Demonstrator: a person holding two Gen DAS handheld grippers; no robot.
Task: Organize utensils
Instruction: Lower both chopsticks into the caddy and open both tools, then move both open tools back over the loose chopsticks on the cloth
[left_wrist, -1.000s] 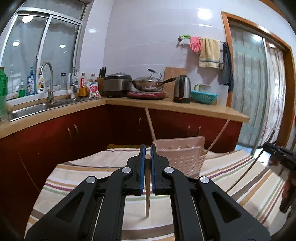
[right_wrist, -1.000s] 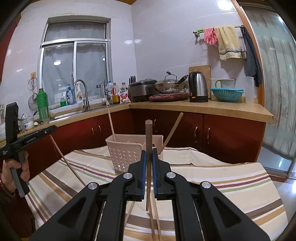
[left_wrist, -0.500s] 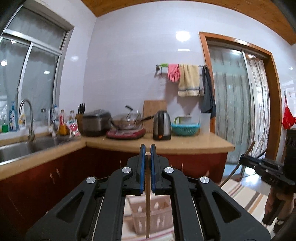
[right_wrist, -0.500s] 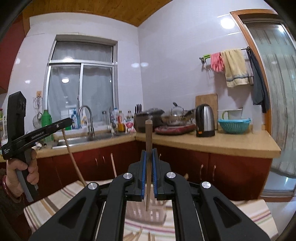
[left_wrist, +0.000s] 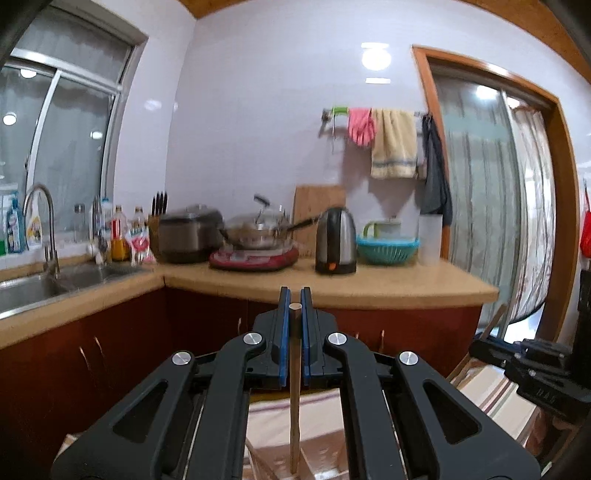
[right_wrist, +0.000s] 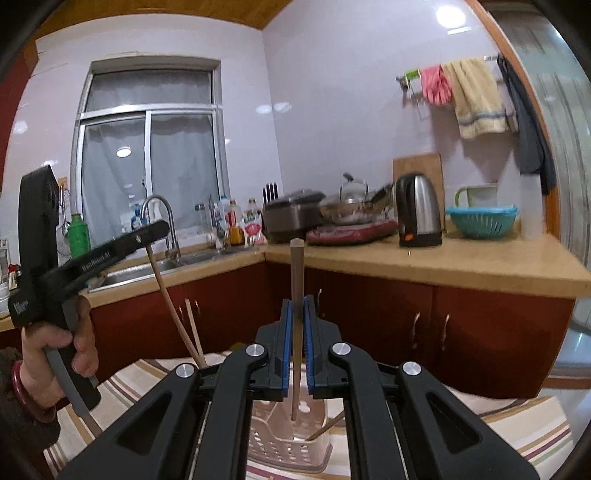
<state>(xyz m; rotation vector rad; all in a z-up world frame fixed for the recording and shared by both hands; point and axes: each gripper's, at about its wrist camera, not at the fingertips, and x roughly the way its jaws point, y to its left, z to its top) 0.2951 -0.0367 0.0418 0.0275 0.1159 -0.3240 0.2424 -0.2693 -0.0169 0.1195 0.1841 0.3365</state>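
Chopsticks: left hand-held gripper (left_wrist: 294, 325) and right hand-held gripper (right_wrist: 296, 328) each clamp one, now raised from striped bench (right_wrist: 524, 435) above pink basket (right_wrist: 288, 439); drop-in next.

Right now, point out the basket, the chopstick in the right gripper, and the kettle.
basket (right_wrist: 275, 441): right wrist view, on its perforated front wall.
chopstick (right_wrist: 296, 273): right wrist view, on the upper shaft above the right gripper (right_wrist: 296, 314).
kettle (right_wrist: 419, 210): right wrist view, on its steel body.
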